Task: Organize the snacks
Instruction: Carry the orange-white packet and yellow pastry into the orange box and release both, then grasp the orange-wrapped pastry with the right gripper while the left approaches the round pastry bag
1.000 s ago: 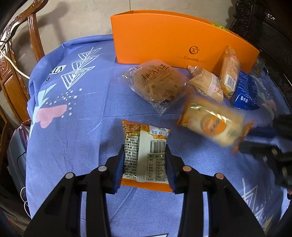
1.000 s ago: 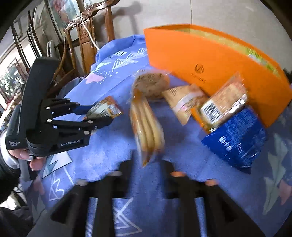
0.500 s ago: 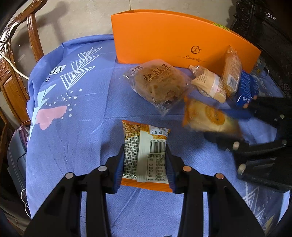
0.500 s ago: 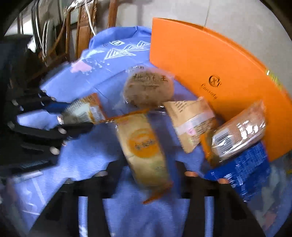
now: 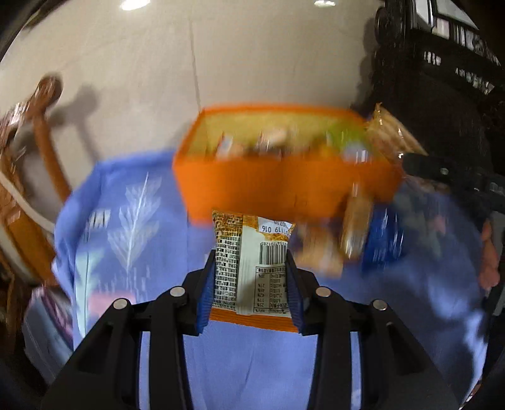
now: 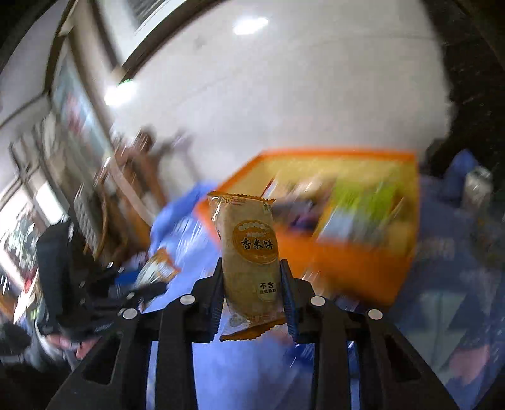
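Both fisheye views bow toward dark rims. Beyond the jaws, heavy motion blur smears the orange box point(image 5: 284, 189); only the gripped packets stay sharp. Ceiling lights point(image 6: 251, 25) glare overhead.

Items counted: one orange box point(image 5: 284, 186); two grippers, left gripper point(image 5: 251, 277) and right gripper point(image 6: 251, 293), each clamping one snack packet point(image 5: 251, 261) point(image 6: 249, 252). Loose packets beside the box were too blurred to count.

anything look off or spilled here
Nothing spilled. Each gripper holds one intact packet: left the barcode packet, right the rice cracker. The orange box stands upright; blur hides more.
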